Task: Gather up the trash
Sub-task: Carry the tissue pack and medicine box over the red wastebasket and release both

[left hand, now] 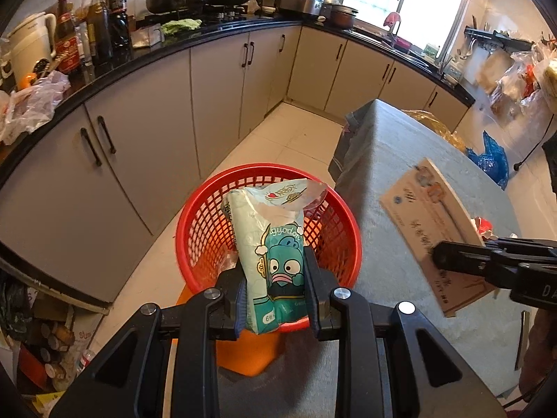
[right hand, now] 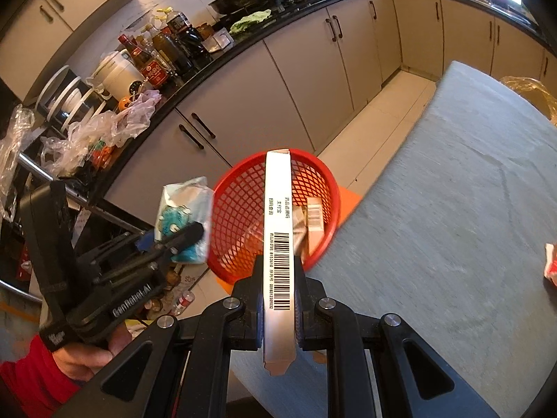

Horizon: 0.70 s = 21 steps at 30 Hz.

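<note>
My left gripper (left hand: 275,278) is shut on a teal tissue pack (left hand: 271,244) with a cartoon fish, held above the red mesh basket (left hand: 195,230) on the floor. The same pack (right hand: 184,216) and left gripper (right hand: 189,233) show at left in the right wrist view. My right gripper (right hand: 277,289) is shut on a flat cardboard box (right hand: 277,244), seen edge-on with a barcode, over the basket's (right hand: 236,216) near rim. In the left wrist view that box (left hand: 428,223) hangs over the grey table (left hand: 383,160), pinched by the right gripper (left hand: 438,254). Small boxes (right hand: 315,216) lie inside the basket.
The basket stands on an orange stool (left hand: 250,351) beside the grey-covered table (right hand: 452,191). Grey cabinets (left hand: 146,146) run along the left. A red scrap (right hand: 550,261) lies on the table at right. A yellow bag (left hand: 435,125) and blue bag (left hand: 491,160) sit beyond.
</note>
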### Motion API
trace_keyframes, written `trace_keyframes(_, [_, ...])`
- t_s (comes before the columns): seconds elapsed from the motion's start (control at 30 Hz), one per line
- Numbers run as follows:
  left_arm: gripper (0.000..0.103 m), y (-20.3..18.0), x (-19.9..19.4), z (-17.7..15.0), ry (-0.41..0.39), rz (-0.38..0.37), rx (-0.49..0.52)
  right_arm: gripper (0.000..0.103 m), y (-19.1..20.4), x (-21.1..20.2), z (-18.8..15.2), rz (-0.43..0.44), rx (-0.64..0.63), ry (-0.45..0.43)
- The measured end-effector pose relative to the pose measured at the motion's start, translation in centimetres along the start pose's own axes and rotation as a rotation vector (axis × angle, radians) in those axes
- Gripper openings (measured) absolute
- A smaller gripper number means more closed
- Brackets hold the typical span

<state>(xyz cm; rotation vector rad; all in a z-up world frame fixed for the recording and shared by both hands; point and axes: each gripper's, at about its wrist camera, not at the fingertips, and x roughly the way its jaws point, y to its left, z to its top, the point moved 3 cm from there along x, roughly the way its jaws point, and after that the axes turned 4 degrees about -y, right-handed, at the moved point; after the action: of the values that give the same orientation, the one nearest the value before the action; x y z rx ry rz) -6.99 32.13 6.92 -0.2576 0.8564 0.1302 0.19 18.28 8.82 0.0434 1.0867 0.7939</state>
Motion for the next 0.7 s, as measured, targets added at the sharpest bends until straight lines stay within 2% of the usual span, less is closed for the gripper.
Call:
trace_keyframes(0.23, [0.027, 0.7, 2.8, 0.5, 0.056, -0.044, -0.046, 0.014, 0.1, 4.0, 2.1, 0.0, 0.046, 0.032])
trace_keyframes(0.5, [0.029, 1.5, 3.7, 1.8, 0.049, -0.035, -0.045, 0.016, -0.6, 7.2, 4.0, -0.031, 0.074, 0.048])
trace_keyframes(0.57, [0.034, 1.8, 3.6, 1.9, 0.039, -0.031, -0.057, 0.022, -0.5, 7.7, 4.4, -0.033, 0.083, 0.055])
trace_keyframes(0.6, [0.036, 2.0, 3.5, 2.0, 0.038, -0.03, -0.063, 0.031, -0.4, 7.7, 4.6, -0.03, 0.085, 0.053])
trace_keyframes(0.63, [0.036, 2.2, 3.4, 2.0, 0.039, -0.027, -0.068, 0.034, -0.4, 7.5, 4.7, -0.031, 0.085, 0.046])
trace_keyframes(0.7, [0.036, 2.5, 3.2, 2.0, 0.038, -0.025, -0.072, 0.034, -0.3, 6.7, 4.9, -0.03, 0.085, 0.021])
